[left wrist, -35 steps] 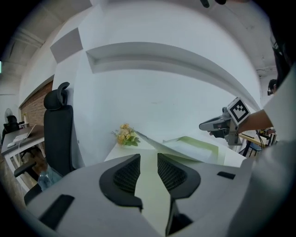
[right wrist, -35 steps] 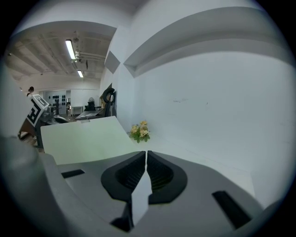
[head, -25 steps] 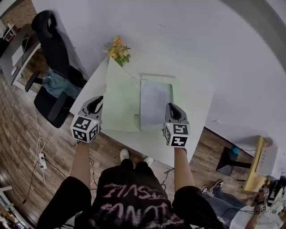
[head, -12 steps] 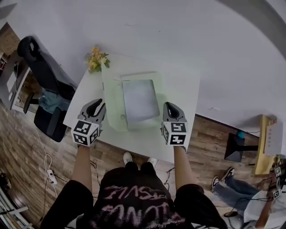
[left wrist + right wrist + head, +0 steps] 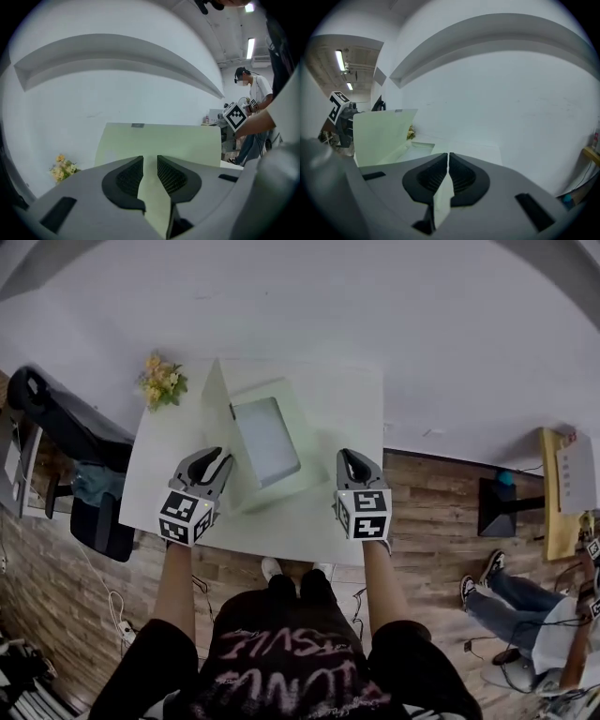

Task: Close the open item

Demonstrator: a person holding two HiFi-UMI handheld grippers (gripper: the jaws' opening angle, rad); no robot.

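A pale green box [image 5: 265, 437] lies open on the white table [image 5: 347, 399], and its grey inside shows. Its lid [image 5: 216, 409] stands upright along the left side. My left gripper [image 5: 217, 463] is open at the lid's near end. In the left gripper view the lid [image 5: 159, 140] fills the space ahead of the left gripper [image 5: 150, 161], with nothing pressed between the pads. My right gripper [image 5: 352, 461] hovers over the table just right of the box, its jaws shut and empty. In the right gripper view the lid [image 5: 379, 136] is ahead on the left of the right gripper [image 5: 448, 157].
A bunch of yellow flowers [image 5: 161, 379] sits at the table's far left corner. A black office chair [image 5: 56, 427] stands left of the table. A white wall runs behind it. Another person [image 5: 525, 615] stands on the wooden floor at the right.
Both grippers have moved in over the table towards the box. The left one has come from beyond the table's left edge to the lid. The head view has swung round.
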